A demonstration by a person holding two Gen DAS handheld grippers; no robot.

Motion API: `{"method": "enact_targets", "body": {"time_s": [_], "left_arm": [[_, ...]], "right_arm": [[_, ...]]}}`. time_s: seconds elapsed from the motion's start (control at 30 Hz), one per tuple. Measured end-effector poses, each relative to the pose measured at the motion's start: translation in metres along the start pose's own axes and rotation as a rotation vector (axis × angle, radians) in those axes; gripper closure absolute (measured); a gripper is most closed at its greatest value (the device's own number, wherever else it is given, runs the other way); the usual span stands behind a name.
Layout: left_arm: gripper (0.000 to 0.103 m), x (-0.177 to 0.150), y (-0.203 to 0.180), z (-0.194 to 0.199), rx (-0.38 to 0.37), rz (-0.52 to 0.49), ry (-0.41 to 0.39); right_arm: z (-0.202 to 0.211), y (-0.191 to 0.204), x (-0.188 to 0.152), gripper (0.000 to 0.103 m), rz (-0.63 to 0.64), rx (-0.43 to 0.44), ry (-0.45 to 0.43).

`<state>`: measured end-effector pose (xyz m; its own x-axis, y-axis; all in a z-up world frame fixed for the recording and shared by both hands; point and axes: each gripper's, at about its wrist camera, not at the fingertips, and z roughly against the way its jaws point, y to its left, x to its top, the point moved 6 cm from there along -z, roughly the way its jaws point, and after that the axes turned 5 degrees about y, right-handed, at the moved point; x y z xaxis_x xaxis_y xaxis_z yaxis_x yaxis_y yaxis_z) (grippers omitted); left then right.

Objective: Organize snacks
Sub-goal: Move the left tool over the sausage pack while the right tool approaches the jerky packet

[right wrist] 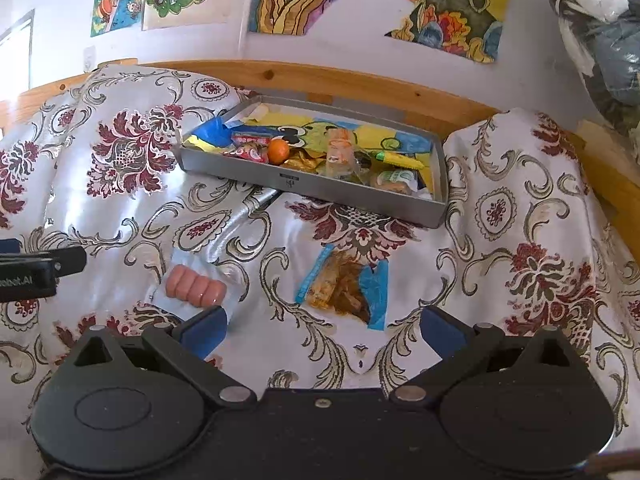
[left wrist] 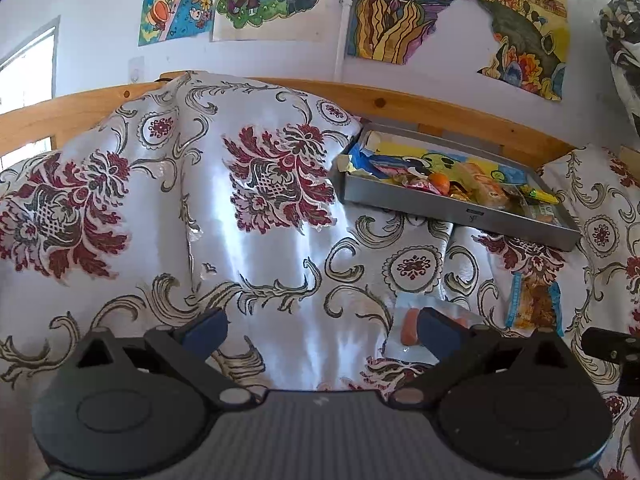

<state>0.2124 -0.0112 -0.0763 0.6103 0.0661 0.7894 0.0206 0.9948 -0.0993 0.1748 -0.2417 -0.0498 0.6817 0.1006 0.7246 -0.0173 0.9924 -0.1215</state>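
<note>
A grey metal tray [right wrist: 320,189] [left wrist: 448,208] holds several wrapped snacks and a small orange fruit [right wrist: 278,150]. On the patterned cloth in front of it lie a clear pack of pink sausages [right wrist: 195,286] [left wrist: 410,326] and a blue-edged packet of brown snack [right wrist: 344,290] [left wrist: 536,304]. My right gripper [right wrist: 322,330] is open, low over the cloth just in front of the brown packet, its left fingertip beside the sausage pack. My left gripper [left wrist: 322,330] is open over bare cloth, with the sausage pack partly hidden behind its right finger.
The floral cloth [left wrist: 200,208] drapes over raised humps left and right of the tray. A wooden rail [right wrist: 360,80] runs behind, below a wall with coloured drawings. The left gripper's body [right wrist: 36,270] shows at the right wrist view's left edge.
</note>
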Motion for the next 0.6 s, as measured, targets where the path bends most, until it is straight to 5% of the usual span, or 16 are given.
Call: {"method": "enact_targets", "body": {"time_s": [0.33,0.6], "left_arm": [[0.001,-0.001,-0.016,-0.021,-0.034,-0.036,0.014],[0.0,-0.01,-0.045,-0.043,-0.137,-0.115,0.065]], "right_arm": [[-0.015,-0.011,0.014,0.001,0.036,0.029,0.049],[-0.042,-0.028,0.017,0.001,0.054,0.064,0.082]]}}
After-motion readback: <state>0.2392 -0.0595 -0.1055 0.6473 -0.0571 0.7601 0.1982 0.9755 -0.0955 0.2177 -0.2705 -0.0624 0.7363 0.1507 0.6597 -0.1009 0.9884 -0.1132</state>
